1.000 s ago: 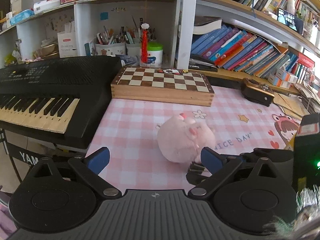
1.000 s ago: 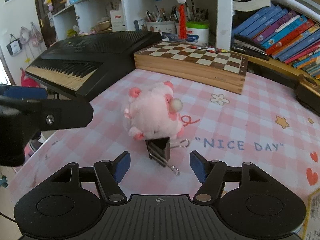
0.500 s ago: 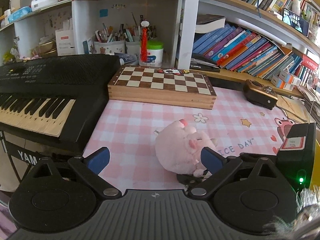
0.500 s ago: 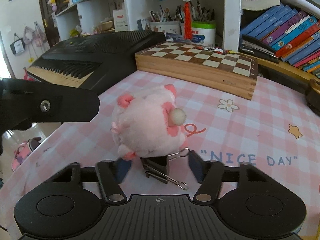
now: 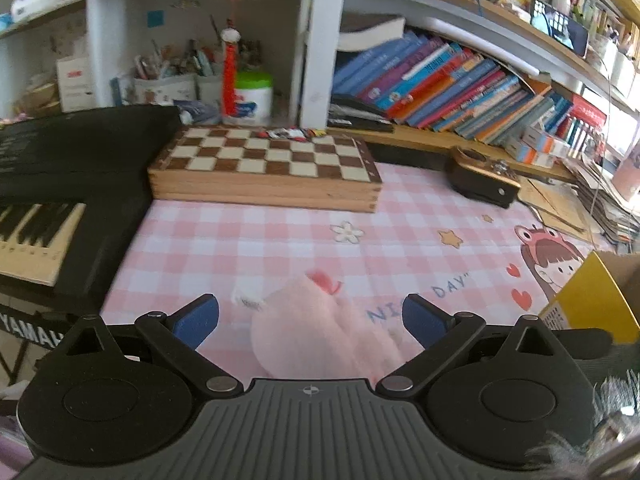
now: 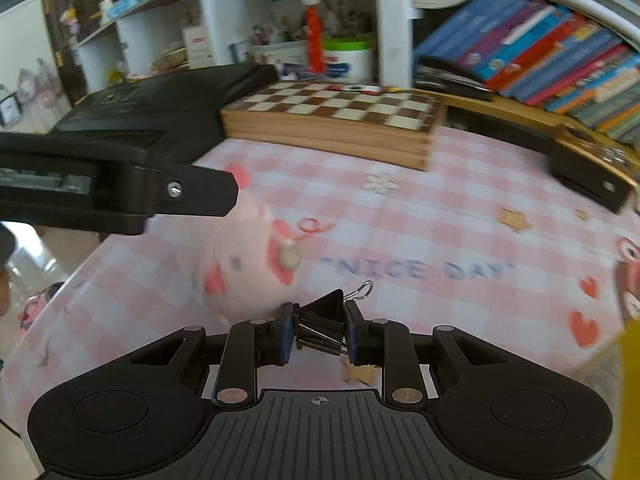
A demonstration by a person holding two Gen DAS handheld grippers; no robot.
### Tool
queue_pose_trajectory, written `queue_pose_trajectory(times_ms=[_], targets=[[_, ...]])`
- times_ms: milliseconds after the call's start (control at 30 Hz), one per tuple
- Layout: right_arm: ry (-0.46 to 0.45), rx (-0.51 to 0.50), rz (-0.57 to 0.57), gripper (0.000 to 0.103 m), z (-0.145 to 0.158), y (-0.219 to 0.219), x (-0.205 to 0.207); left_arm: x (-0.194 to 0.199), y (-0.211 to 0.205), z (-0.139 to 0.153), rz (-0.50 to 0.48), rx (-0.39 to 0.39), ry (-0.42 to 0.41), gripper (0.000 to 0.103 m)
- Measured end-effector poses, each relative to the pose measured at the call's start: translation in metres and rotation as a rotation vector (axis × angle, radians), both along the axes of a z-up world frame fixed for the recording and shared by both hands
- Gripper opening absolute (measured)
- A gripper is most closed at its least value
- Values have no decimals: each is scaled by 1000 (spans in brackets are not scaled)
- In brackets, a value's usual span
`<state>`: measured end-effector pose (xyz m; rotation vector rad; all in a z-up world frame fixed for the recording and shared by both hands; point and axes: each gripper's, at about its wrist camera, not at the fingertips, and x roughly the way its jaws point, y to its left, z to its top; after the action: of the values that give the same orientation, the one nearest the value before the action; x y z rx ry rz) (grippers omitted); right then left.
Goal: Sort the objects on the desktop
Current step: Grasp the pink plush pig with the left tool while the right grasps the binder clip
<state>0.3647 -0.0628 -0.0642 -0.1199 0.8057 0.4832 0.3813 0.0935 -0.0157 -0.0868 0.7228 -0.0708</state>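
A pink plush pig lies on the pink checked desk mat. My left gripper is open, its blue pads on either side of the pig, not closed on it. In the right wrist view the pig is blurred, just behind my right gripper, which is shut on a black binder clip. The left gripper's black finger reaches in from the left over the pig.
A wooden chessboard box lies at the back of the mat. A black keyboard fills the left side. A dark box sits at the back right, a yellow box at the right edge. Bookshelves stand behind.
My right gripper has moved forward and closed on the binder clip. My left gripper has moved in so the pig lies between its open fingers.
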Motion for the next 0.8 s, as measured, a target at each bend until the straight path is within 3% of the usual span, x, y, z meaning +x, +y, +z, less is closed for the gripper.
queue_pose_trajectory(times_ms=[333, 500, 700, 800], targets=[[-14, -21, -54, 24, 12, -25, -27, 30, -10, -44, 40, -83, 147, 100], [-24, -22, -85, 24, 18, -31, -40, 27, -1, -55, 96, -193, 120, 87], [-36, -13, -99, 24, 25, -32, -54, 9, 4, -44, 125, -183, 64, 60], [-49, -9, -100, 24, 29, -31, -62, -8, 11, -32, 134, -176, 19, 60]])
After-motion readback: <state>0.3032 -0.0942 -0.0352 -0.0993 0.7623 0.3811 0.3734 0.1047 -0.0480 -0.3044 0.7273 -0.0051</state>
